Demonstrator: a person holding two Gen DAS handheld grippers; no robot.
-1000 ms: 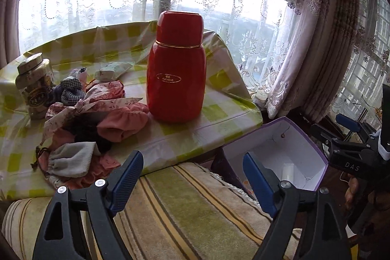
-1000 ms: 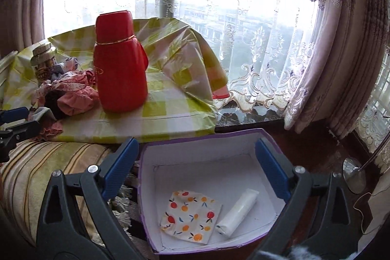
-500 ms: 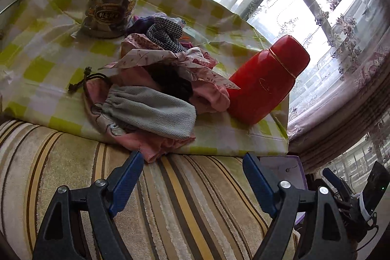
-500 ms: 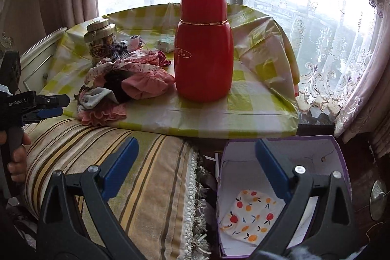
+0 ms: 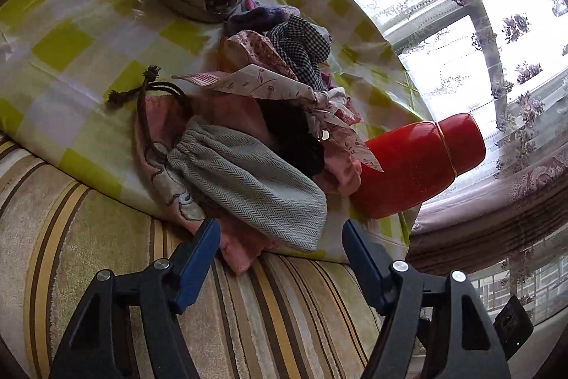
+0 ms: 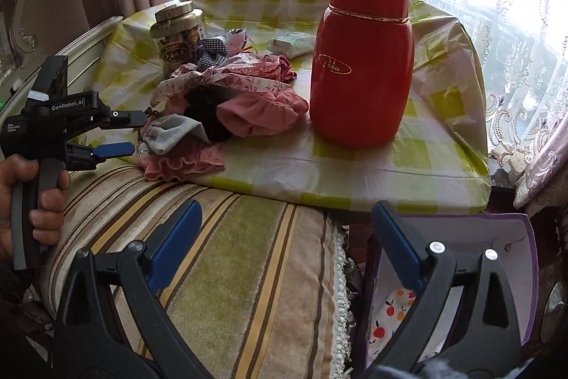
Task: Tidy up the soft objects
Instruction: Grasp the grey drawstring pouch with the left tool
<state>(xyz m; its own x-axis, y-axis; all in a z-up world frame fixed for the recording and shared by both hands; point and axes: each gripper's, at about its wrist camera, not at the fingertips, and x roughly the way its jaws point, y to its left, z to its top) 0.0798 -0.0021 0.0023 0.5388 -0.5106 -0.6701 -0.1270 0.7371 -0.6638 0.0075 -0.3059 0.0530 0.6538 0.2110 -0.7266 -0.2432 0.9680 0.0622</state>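
**Left gripper at the edge of the cloth pile**

Lace-curtained windows stand behind your yellow-and-white checked tabletop (image 6: 355,166), with a striped plush cushion (image 6: 248,272) at its near edge. Your pile of soft cloth pieces (image 6: 227,109) lies on the left part of the tabletop, a grey herringbone drawstring pouch (image 5: 248,180) at its near side atop a pink frilled cloth (image 6: 184,162). Your left gripper (image 5: 280,237) is spread apart, its blue fingers either side of the pouch's near end, not touching as far as you can tell. Your right gripper (image 6: 287,222) hangs open over the cushion, holding nothing. A tall red vacuum flask (image 6: 365,59) stands upright just right of the pile; a clear glass jar with a metal lid (image 6: 177,38) stands beyond it on the left. Down at the right, a purple-rimmed white box (image 6: 511,237) holds a fruit-printed cloth (image 6: 390,315).
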